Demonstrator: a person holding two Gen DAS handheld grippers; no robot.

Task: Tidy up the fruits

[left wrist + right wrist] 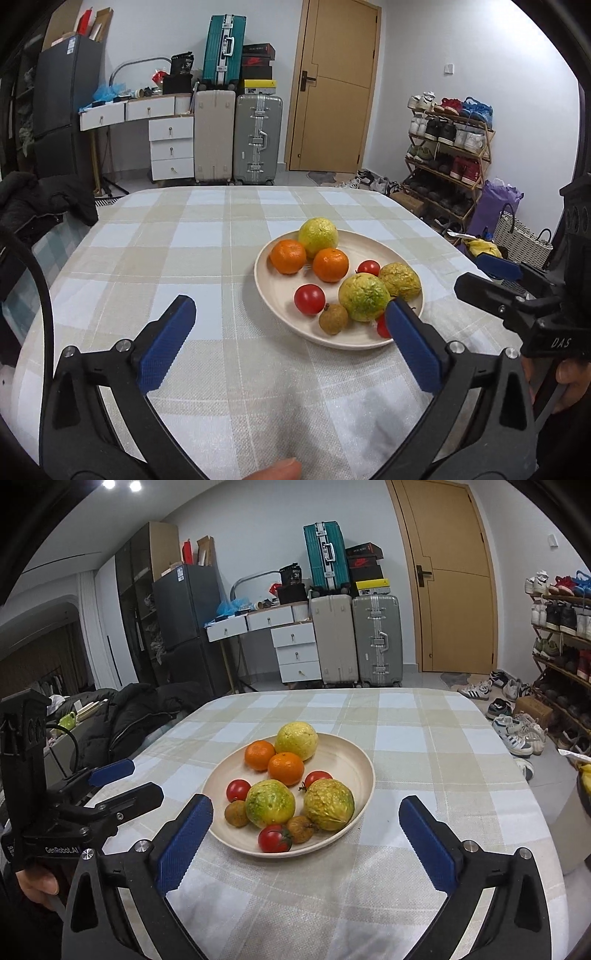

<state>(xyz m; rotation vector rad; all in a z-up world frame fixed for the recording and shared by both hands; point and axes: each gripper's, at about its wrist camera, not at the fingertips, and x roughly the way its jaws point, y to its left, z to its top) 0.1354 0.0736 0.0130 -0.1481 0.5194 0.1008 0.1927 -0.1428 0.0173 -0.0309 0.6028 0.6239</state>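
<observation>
A cream plate (364,771) sits on the checked tablecloth (424,738) and serves as the landmark for everything else. Every fruit in view lies on it. At the plate's far rim rests a yellow-green passion fruit (296,740), touching two tangerines (286,768) that lie side by side just in front of it. Nearer the middle, a greener mottled passion fruit (270,804) and a wrinkled yellow passion fruit (328,804) sit next to each other, with one cherry tomato (317,777) behind the gap between them and another cherry tomato (238,790) at the plate's left side. A brown longan (236,813) lies against the left of the mottled fruit, a second longan (300,829) tucks under the wrinkled one, and a third cherry tomato (274,839) sits at the near rim beside that second longan. The right gripper (306,843) hovers over the cloth just in front of the plate's near rim, its blue-padded fingers (184,843) spread wide with nothing between them. The left gripper (291,343) is held off the plate's left side, likewise spread wide and empty; in its own view its right pad (413,347) overlaps the plate's near edge, though whether it touches the plate cannot be told. Well behind the plate stand suitcases (376,640) and a wooden door (450,576).
</observation>
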